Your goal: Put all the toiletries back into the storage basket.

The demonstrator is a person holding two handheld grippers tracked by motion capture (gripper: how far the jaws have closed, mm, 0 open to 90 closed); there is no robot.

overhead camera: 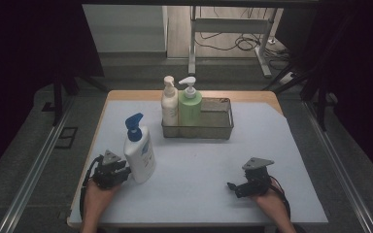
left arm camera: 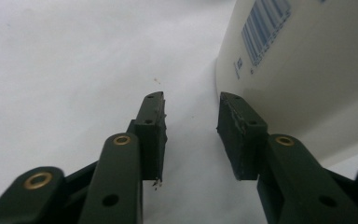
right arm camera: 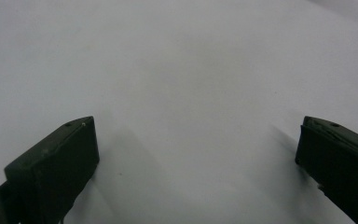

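- I see the table (overhead camera: pixel 291 160), covered in a pale sheet, taking up the middle of the high view.
- The wire basket (overhead camera: pixel 219 127) stands at the far centre of the table; a cream pump bottle (overhead camera: pixel 169 104) and a green pump bottle (overhead camera: pixel 190 108) stand upright side by side in its left end.
- The white bottle with the blue pump (overhead camera: pixel 139 153) stands upright on the near left of the table, well apart from the basket. In the left gripper view its side with the barcode label (left arm camera: pixel 298 70) rises just to the right of my jaws.
- My left gripper (overhead camera: pixel 122 174) sits at the near left, just beside the white bottle's base. Its jaws are partly apart with only bare sheet between them (left arm camera: pixel 191 135); the bottle lies outside the right jaw, so nothing is gripped.
- My right gripper (overhead camera: pixel 233 187) rests at the near right, well apart from everything. In its own view the jaws stand wide over bare sheet (right arm camera: pixel 196 154), holding nothing.
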